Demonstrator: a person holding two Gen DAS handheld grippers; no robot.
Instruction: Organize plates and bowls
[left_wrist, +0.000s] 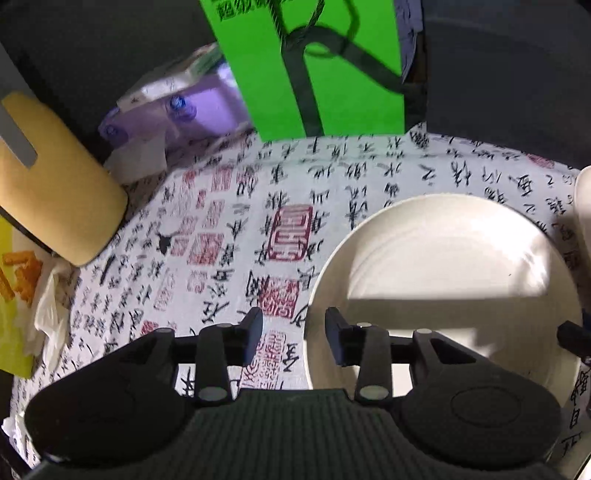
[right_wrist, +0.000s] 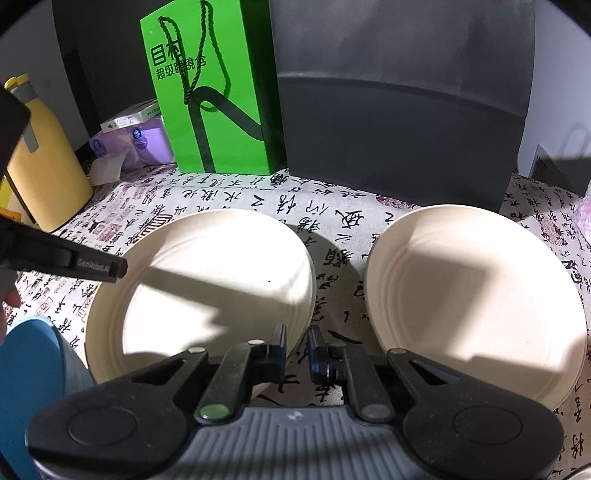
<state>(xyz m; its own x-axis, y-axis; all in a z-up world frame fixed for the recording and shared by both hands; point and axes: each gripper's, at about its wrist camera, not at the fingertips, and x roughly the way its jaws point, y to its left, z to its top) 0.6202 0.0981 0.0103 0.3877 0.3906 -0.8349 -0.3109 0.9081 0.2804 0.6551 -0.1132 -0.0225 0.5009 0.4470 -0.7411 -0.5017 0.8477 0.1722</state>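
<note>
Two deep cream plates rest on the calligraphy tablecloth (right_wrist: 332, 258). My right gripper (right_wrist: 297, 343) is shut on the near right rim of the left plate (right_wrist: 207, 280). The second plate (right_wrist: 480, 295) lies just to its right, untouched. In the left wrist view my left gripper (left_wrist: 294, 332) is open and straddles the left rim of that left plate (left_wrist: 443, 266); its pads stand clear of the rim. One finger (right_wrist: 107, 266) of the left gripper shows over the plate's left edge in the right wrist view.
A green paper bag (right_wrist: 214, 103) and a dark grey box (right_wrist: 399, 140) stand along the back. At the left are a yellow jug (right_wrist: 44, 177), a purple tissue pack (right_wrist: 140, 140) and a blue item (right_wrist: 29, 369). Snack packaging (left_wrist: 14, 280) lies at the far left.
</note>
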